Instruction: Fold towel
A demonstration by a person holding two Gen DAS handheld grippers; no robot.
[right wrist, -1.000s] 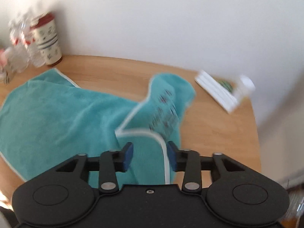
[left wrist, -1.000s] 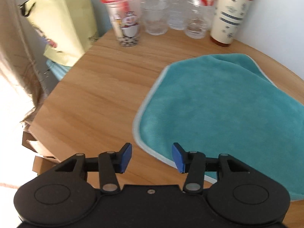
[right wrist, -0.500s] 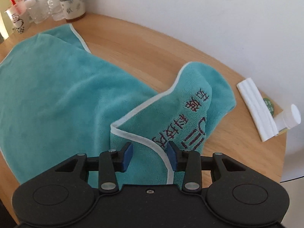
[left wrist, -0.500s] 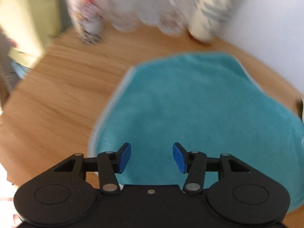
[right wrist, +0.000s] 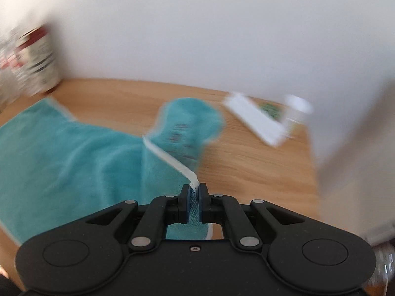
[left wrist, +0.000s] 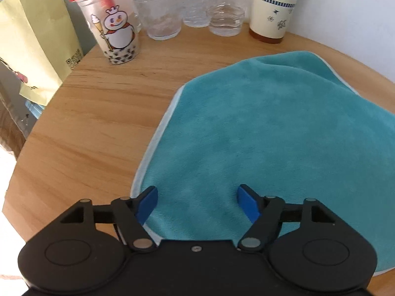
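The towel (left wrist: pixel 271 135) lies on the table (left wrist: pixel 98 113), right of its bare part. Behind it, along the wall, stand a bubble-tea cup (left wrist: pixel 111 24), glasses (left wrist: pixel 163 12) and a tall cup (left wrist: pixel 274 7), left to right. A bag (left wrist: pixel 32 37) stands off the table's left edge.

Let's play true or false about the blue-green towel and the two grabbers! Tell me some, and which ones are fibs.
1. The right hand-held gripper is pinching the white-edged teal towel. True.
2. The left hand-held gripper is shut. False: it is open over the towel.
3. The snowman-printed plastic cup lies tipped over. False: it stands upright.
4. The towel lies on a round wooden table. True.
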